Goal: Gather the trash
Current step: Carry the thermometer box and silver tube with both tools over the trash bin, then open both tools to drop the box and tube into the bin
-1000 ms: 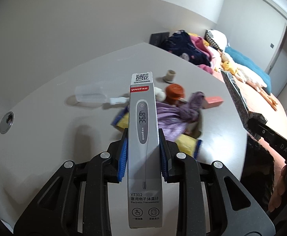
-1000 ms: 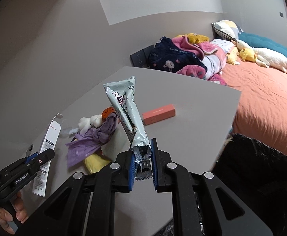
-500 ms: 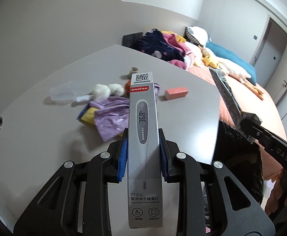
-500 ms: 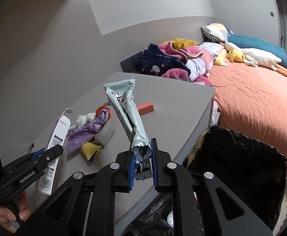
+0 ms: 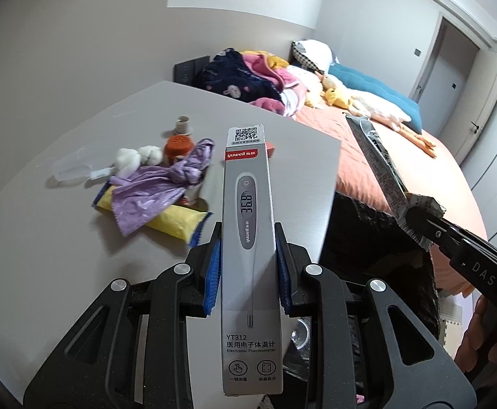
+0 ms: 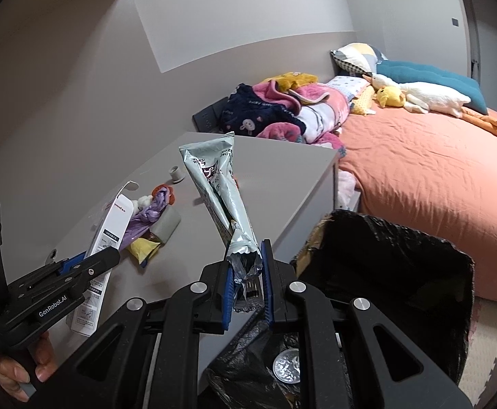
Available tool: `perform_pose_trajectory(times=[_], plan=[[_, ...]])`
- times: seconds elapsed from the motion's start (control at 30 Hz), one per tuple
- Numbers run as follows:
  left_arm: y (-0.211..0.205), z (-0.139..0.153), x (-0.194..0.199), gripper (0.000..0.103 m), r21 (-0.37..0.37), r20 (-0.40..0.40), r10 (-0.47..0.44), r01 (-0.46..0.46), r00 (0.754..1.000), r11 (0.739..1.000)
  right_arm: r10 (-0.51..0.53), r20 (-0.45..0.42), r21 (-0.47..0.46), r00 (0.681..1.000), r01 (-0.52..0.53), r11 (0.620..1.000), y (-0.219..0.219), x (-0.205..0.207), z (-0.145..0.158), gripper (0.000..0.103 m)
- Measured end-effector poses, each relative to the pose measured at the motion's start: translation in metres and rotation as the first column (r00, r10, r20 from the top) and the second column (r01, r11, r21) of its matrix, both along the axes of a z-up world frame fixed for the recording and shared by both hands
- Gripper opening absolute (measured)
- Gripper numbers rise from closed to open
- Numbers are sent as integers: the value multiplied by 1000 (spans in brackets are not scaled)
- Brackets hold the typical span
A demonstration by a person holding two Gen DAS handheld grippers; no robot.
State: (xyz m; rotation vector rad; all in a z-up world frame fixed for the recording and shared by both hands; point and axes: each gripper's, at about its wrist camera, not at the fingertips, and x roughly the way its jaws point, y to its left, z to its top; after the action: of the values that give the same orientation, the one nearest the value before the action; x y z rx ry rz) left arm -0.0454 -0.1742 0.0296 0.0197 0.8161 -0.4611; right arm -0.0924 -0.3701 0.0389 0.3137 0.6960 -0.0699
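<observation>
**Both grippers loaded, at bin**

L gripper (image 5: 248, 272) clamped on thermometer box (image 5: 248, 231), R gripper (image 6: 246, 286) clamped on foil pouch (image 6: 221, 197), both above bin (image 6: 402, 248) edge. Beyond: table (image 5: 61, 238) w/ purple bag (image 5: 160, 191), yellow pack (image 5: 180, 221).

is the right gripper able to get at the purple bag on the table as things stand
Probably not yet. The right gripper is shut on the silver wrapper and hangs near the black-lined bin, with the purple bag off to its left, beyond the left gripper holding the thermometer box.

right gripper (image 6: 246, 281) jaws clamped on silver wrapper (image 6: 219, 197), above black-lined bin (image 6: 402, 255), left gripper (image 6: 88, 266) holding white box (image 6: 107, 238)
</observation>
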Motion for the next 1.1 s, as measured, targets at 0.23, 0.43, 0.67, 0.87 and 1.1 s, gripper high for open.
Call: perform_pose_trajectory(times=[0.23,0.43,0.67,0.87,1.1], plan=[[-20,2,-6,27,0,-2,-46,46,999,999,-35,1,4,999,35,999,-17,-15,0,16],[-43,4,-12,27,0,-1,-97,97,995,995,-75,2,9,997,75,997,-35,-30,-1,15],[-72,1,-16,27,2,-10,-155,155,988,988,-133,-10,11,991,133,991,-60,-47,-4,16],[-101,-4,-20,27,14,-24,-216,216,976,976,-180,-23,13,983,180,984,-81,-59,-10,16],[-131,-14,-28,92,59,-40,-288,290,957,955,-269,-25,12,963,269,963,-106,-76,-11,69]])
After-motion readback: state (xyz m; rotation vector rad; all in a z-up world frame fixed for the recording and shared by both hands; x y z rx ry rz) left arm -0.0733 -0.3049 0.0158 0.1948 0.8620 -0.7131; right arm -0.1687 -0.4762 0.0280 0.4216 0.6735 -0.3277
